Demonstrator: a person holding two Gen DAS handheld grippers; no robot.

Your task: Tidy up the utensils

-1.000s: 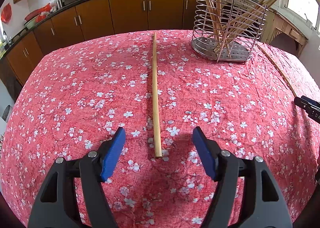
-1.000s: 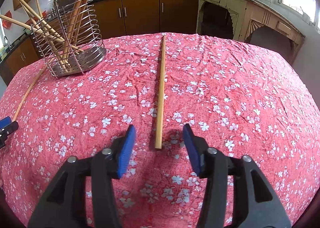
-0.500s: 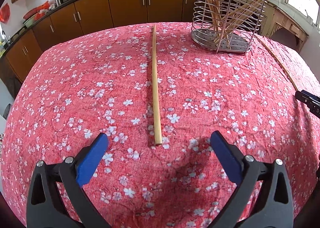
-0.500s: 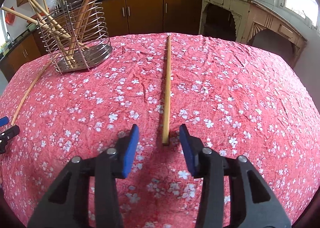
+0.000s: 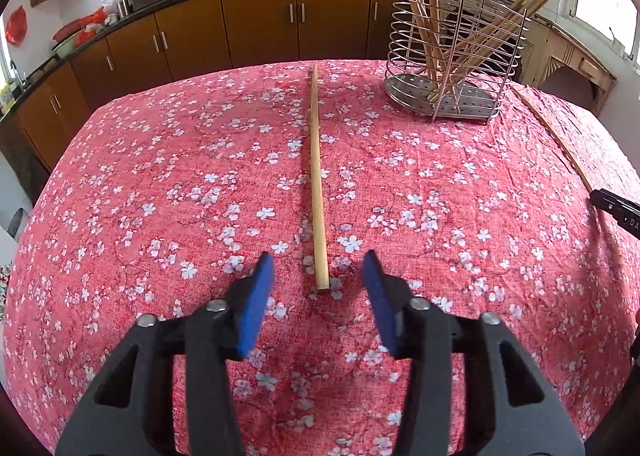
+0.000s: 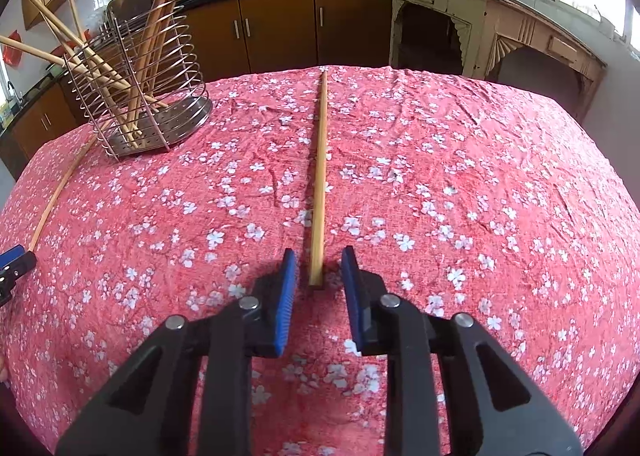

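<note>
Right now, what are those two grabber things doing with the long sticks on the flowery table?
A person holds a gripper in each hand, tidying chopsticks into the wire holder. The left gripper is closing around the near end of one chopstick lying on the red tablecloth; its pads are not touching it yet. The right gripper is closing on another chopstick the same way. Several chopsticks already stand in the holder.

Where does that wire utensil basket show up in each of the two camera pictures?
Left wrist view: the wire basket stands upper right, at the table's far side.
Right wrist view: the wire basket stands upper left.
Shared landmark: the loose chopstick lying beside it on the floral cloth.
</note>
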